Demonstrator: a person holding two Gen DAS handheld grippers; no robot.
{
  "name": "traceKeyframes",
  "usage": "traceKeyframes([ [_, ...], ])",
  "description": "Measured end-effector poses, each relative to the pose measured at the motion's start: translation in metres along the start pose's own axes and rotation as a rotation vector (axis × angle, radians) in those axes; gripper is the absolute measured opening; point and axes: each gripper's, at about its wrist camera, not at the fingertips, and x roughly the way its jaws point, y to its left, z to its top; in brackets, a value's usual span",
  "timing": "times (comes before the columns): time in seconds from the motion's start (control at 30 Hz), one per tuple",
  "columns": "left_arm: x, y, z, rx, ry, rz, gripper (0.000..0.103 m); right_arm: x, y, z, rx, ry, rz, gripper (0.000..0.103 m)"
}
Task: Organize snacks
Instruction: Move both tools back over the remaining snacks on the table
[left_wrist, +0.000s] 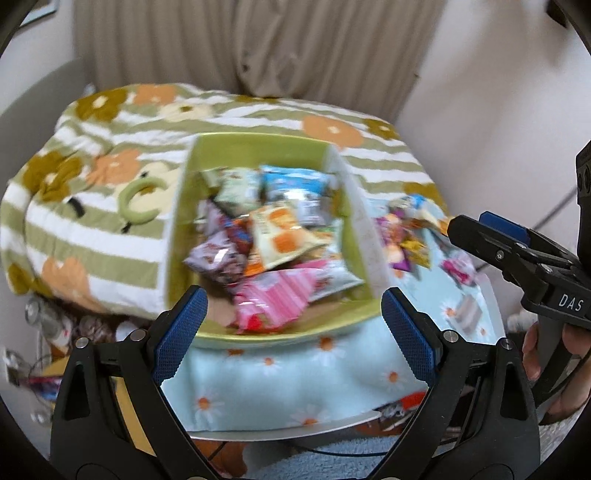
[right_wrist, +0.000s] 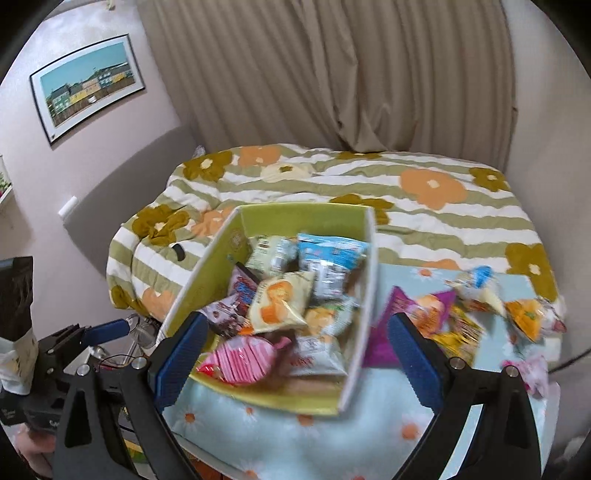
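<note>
Snacks were in two groups: most sat piled in the green box (right_wrist: 221, 258), e.g. the pink striped pack (right_wrist: 240, 358) at the near end and the orange-and-cream bag (right_wrist: 277, 306) on top of the heap, while a loose bunch (right_wrist: 461, 314) lay outside on the light blue daisy cloth (right_wrist: 295, 446), just beside the box's right wall. The box stood on that cloth over the tabletop, w/ the striped flower blanket (right_wrist: 369, 184) on the bed behind it.

My left hand-held gripper (left_wrist: 291, 336) was spread wide w/ nothing between the pads, hanging over the near edge of the box. My right hand-held gripper (right_wrist: 299, 358) was also spread and empty, its left pad over the box's near corner and its right pad over the purple pack (right_wrist: 384, 332).

Risks as I judged them:
- Pile looked high near the front; adding more could push the pink pack over the low near lip and off the cloth's edge.
- Loose packs overlapped, so a pinch on one could drag a neighbour or catch two at once.
- Foil packs are slippery and puffy; a shallow pinch could let one slip out mid-carry, a hard one could crush what's inside.
- Right pad coming down close to the box wall could knock or shift the box.
- Both views were blurred, so exact pack edges were hard to tell.
</note>
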Motion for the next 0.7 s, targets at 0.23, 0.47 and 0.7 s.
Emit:
traceKeyframes([
  [0.23, 0.01, -0.068, -0.003, 0.141, 0.015, -0.107, 0.095, -0.055, -0.043, -0.029, 0.059, -0.027, -0.157, 0.097],
  [0.47, 0.025, -0.14, -0.014, 0.222, 0.034, -0.161, 0.095, -0.096, -0.113, -0.063, 0.127, -0.034, -0.219, 0.097],
  [0.7, 0.054, -0.222, -0.03, 0.226, 0.038, -0.188, 0.095, -0.115, -0.197, -0.084, 0.125, 0.003, -0.214, 0.097],
])
